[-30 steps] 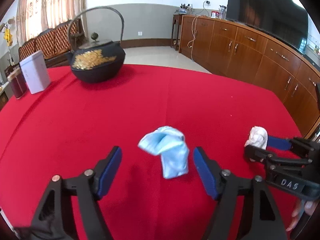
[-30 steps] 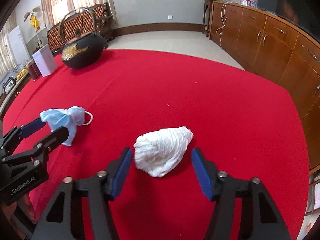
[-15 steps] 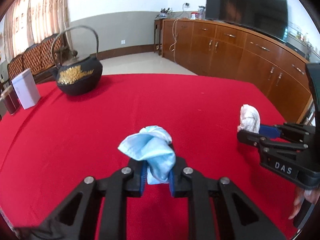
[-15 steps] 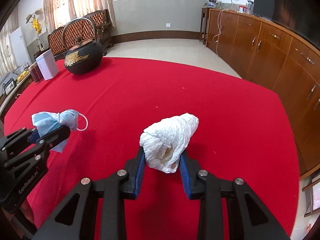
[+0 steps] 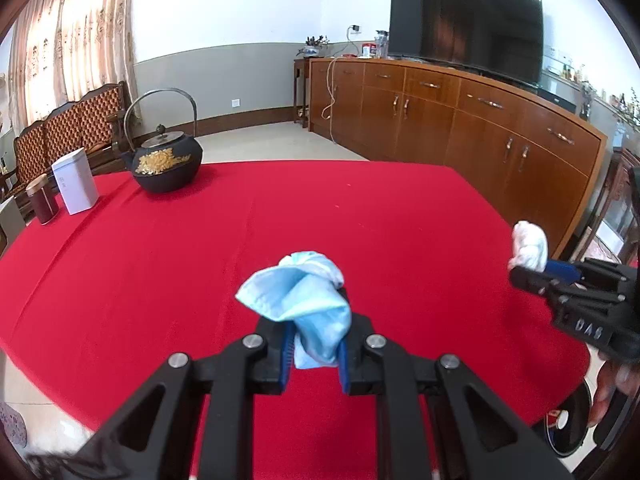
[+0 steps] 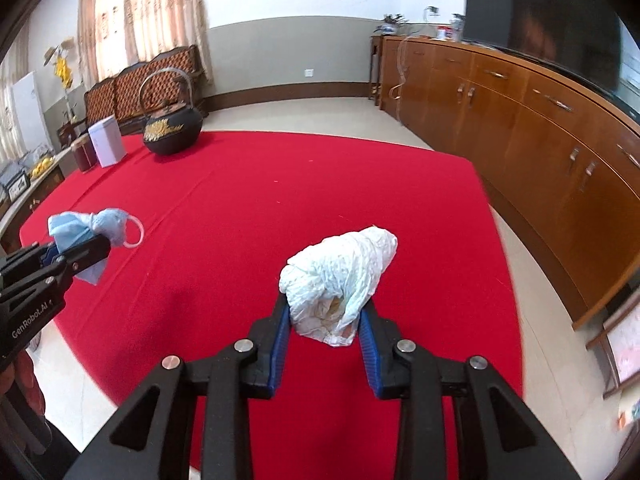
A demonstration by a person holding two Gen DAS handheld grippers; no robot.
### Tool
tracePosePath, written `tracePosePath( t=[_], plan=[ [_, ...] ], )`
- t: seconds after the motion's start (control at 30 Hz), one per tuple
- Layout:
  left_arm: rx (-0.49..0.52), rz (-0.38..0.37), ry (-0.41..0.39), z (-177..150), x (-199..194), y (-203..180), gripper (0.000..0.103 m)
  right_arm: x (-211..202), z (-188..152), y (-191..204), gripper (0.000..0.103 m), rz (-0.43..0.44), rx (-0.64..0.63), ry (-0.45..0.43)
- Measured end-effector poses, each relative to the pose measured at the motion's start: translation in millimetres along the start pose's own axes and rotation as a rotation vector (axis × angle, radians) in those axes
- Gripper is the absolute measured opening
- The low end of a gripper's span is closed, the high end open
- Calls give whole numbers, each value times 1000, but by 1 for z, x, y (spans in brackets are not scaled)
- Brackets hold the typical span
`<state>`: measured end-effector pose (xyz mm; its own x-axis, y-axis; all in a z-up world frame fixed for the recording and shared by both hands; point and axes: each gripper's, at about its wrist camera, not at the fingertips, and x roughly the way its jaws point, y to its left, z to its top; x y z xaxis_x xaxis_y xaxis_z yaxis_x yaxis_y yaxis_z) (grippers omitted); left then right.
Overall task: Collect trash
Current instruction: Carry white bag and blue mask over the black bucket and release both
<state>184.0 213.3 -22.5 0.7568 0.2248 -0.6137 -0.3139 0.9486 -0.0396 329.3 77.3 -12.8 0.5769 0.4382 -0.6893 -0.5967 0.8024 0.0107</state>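
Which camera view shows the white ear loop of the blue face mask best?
The right wrist view: the ear loop hangs in the open beside the face mask in the left tongs. In the left wrist view, no loop shows on the mask.

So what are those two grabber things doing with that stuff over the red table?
A person is picking up trash with a grabber in each hand. The left gripper is squeezed shut on a crumpled blue face mask. The right gripper is squeezed shut on a white paper wad. Both pieces are held above the red tablecloth.
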Motion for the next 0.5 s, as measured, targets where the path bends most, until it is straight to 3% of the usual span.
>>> tracePosePath(
  t=[0.5],
  plan=[
    [62, -109, -12, -30, -41, -50, 19, -105, -68, -55, 34, -76, 131, -83]
  ],
)
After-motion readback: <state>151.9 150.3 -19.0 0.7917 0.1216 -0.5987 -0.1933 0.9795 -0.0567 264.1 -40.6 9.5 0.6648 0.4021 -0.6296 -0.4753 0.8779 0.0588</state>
